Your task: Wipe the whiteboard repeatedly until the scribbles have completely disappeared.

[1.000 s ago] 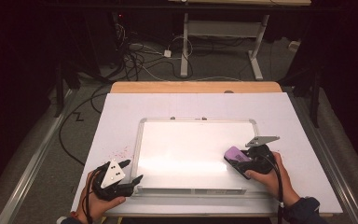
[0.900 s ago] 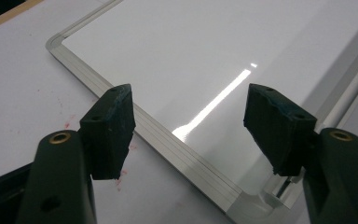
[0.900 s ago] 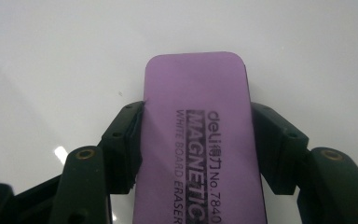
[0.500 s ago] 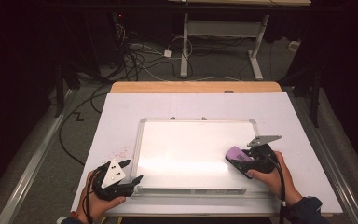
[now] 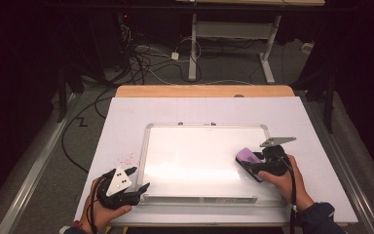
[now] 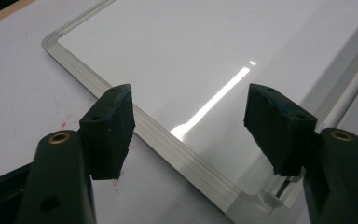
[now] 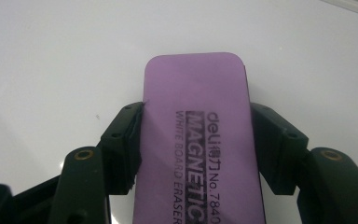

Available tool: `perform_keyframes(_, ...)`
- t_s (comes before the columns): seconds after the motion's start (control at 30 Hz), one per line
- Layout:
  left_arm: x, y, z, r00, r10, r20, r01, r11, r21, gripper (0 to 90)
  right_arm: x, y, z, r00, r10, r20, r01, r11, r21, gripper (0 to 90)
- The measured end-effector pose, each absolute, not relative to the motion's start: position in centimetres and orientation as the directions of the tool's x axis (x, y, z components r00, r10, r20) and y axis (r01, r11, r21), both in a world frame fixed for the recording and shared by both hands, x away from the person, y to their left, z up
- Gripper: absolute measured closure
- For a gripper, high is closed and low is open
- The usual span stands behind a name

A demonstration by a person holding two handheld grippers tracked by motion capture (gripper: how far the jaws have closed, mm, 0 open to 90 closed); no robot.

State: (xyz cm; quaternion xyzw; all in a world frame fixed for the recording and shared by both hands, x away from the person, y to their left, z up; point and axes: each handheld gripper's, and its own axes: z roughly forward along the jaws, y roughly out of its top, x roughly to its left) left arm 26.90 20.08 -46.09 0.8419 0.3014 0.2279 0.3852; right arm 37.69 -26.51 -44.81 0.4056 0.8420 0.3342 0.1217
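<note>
Fingers (image 7: 121, 149) of the right gripper (image 5: 254, 164) are clamped on the two long sides of a purple eraser (image 7: 200, 140), which lies flat on the whiteboard (image 5: 195, 156) near its right edge; in the right gripper view the printed top faces up and the board around it looks clean. Wiping seems to be the step in hand; the next move calls for keeping the eraser pressed flat and sliding it across the surface without letting it tip. Over at the board's near left corner, the left gripper (image 6: 189, 126) has its jaws spread wide with nothing between them, straddling the metal frame (image 6: 168, 149), probably ready to steady it. No containers are on the white table (image 5: 126, 122); faint red specks (image 5: 126, 158) mark it just left of the board.
</note>
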Motion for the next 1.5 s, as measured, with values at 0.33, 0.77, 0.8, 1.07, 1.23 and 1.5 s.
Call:
perform_keyframes(0.33, 27.0, 20.0, -46.1, 0.72, 0.678, 0.148, 0.337, -0.528, 0.779, 32.1, 37.4, -25.8, -45.1, -0.647, 0.761, -0.052, 0.557, 0.518, 0.649, 29.9)
perform_keyframes(0.77, 26.9, 20.1, -46.1, 0.721, 0.676, 0.154, 0.335, -0.533, 0.777, 31.9, 35.9, -24.5, -44.3, -0.686, 0.697, -0.208, 0.442, 0.627, 0.642, 40.5)
perform_keyframes(0.8, 26.9, 20.1, -46.1, 0.722, 0.675, 0.154, 0.335, -0.535, 0.776, 31.9, 36.0, -24.5, -44.3, -0.685, 0.699, -0.206, 0.447, 0.627, 0.639, 40.2)
perform_keyframes(1.07, 26.9, 20.1, -46.0, 0.722, 0.674, 0.154, 0.333, -0.534, 0.777, 31.9, 36.5, -24.6, -45.0, -0.683, 0.703, -0.197, 0.483, 0.637, 0.601, 37.5)
perform_keyframes(1.23, 26.9, 20.3, -45.9, 0.715, 0.682, 0.154, 0.33, -0.524, 0.785, 31.8, 36.7, -25.6, -44.8, -0.665, 0.735, -0.135, 0.518, 0.584, 0.625, 38.0)
perform_keyframes(1.5, 27.1, 20.6, -45.2, 0.697, 0.702, 0.15, 0.321, -0.491, 0.81, 31.0, 35.9, -27.0, -44.7, -0.669, 0.736, -0.101, 0.538, 0.574, 0.617, 40.2)
